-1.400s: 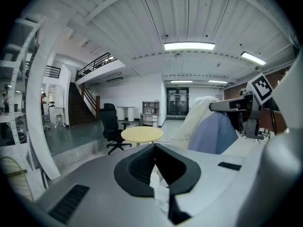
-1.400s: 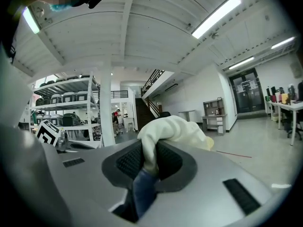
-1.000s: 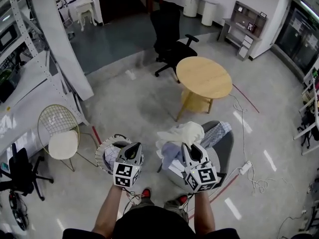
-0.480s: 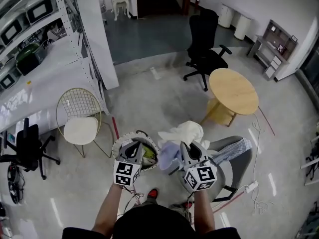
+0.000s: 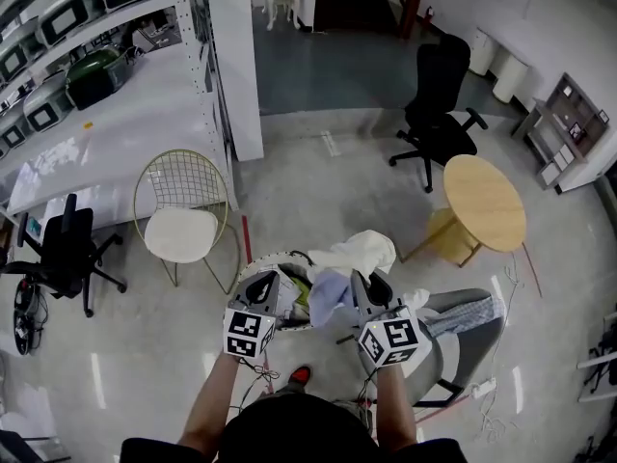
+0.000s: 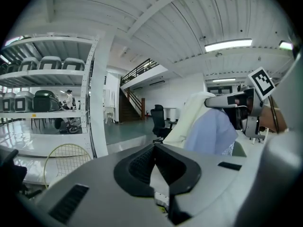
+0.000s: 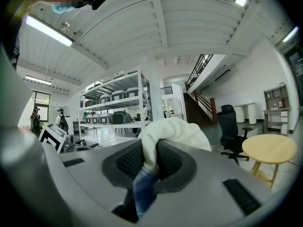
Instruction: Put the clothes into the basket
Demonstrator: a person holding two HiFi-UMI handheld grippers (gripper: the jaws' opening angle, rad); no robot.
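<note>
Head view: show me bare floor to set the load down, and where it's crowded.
Bare floor lies ahead of the basket, bordered by the wire chair, the white column and the round table. Another patch lies nearer than the wire chair, beside the person's left forearm. Crowded: basket, held clothes and grey chair sit close together.

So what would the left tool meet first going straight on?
Nothing near: the left tool points over open floor toward the black office chair, with the clothes right of its line. Depth unclear.
</note>
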